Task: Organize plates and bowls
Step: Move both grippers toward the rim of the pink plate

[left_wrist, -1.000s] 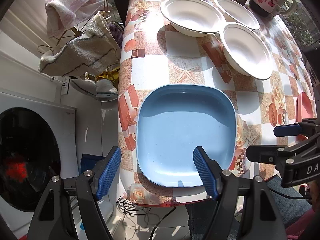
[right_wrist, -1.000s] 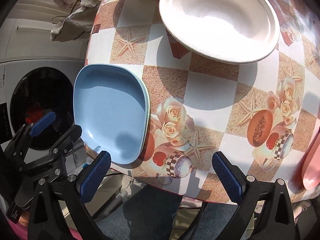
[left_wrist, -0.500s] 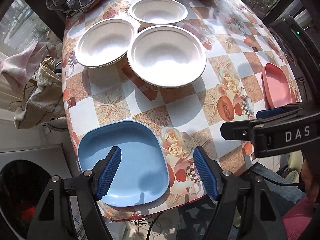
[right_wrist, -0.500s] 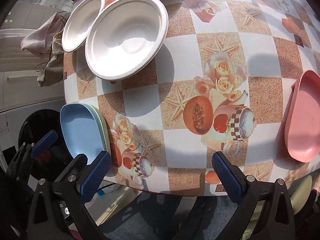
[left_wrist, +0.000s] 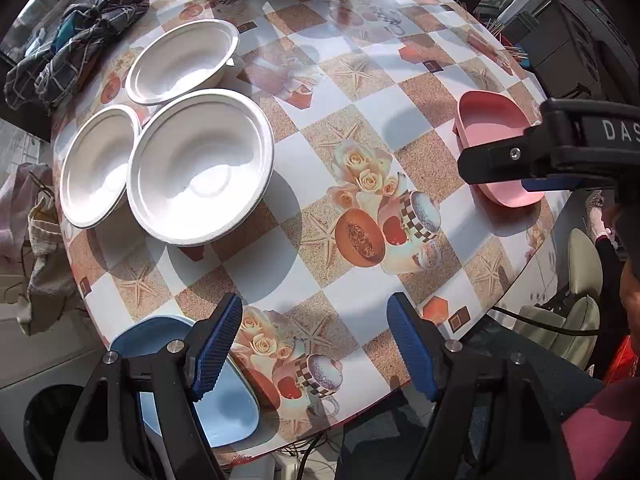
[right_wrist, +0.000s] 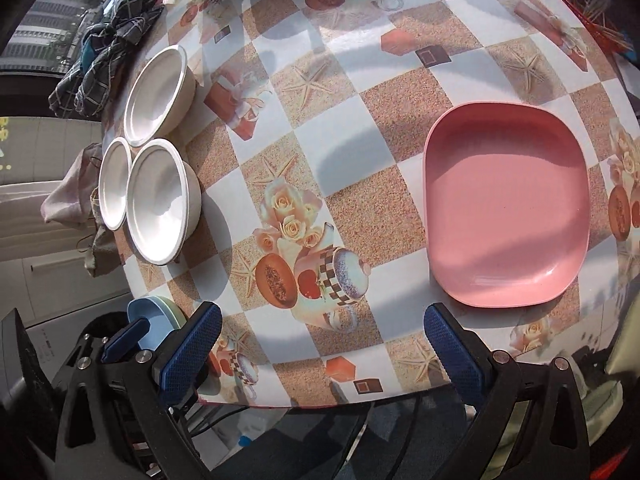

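We've got both sets of jaws spread & empty, right gripper (right_wrist: 324, 344) just short of the pink plate (right_wrist: 506, 208) lying flat near the bench (right_wrist: 360, 128) edge: prob. light, stiff, slick plastic w/ shallow rim, so we pinch the near rim, not the floor.

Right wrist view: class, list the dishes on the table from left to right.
Small white round bowl → larger white round bowl in front → pink rounded-square plastic plate. The rear white bowl and the blue plate overlap these in order, so they are omitted.
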The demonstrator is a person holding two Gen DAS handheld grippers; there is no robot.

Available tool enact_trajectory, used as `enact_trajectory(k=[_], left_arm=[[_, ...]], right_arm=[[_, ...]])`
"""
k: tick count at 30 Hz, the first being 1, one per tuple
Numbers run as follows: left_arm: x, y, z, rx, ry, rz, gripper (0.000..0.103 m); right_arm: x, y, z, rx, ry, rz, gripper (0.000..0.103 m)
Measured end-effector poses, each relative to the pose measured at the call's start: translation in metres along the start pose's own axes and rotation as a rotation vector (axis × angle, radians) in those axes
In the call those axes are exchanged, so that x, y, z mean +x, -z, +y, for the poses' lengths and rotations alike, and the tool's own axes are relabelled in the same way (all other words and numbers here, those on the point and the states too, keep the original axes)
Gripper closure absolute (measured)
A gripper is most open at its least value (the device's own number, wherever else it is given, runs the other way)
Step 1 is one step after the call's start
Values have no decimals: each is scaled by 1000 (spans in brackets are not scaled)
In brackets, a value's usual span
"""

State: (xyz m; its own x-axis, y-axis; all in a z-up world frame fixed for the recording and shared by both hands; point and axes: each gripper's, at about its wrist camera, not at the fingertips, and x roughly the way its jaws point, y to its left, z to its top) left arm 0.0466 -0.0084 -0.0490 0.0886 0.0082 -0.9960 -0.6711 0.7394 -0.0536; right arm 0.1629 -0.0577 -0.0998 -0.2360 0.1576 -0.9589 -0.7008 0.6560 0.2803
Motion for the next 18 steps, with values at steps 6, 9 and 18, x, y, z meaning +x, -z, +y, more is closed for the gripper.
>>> enact_trajectory(k=[6, 9, 18], left_arm=[[5, -23, -26, 49, 17, 11, 25], [9, -35, -41, 76, 24, 21, 25], [27, -74, -78, 118, 43, 61, 25]], right_arm=[[-21, -24, -50, 70, 55, -91, 1], [-27, -35, -75, 105, 79, -100, 1], [-28, -53, -150, 243, 115, -69, 1]])
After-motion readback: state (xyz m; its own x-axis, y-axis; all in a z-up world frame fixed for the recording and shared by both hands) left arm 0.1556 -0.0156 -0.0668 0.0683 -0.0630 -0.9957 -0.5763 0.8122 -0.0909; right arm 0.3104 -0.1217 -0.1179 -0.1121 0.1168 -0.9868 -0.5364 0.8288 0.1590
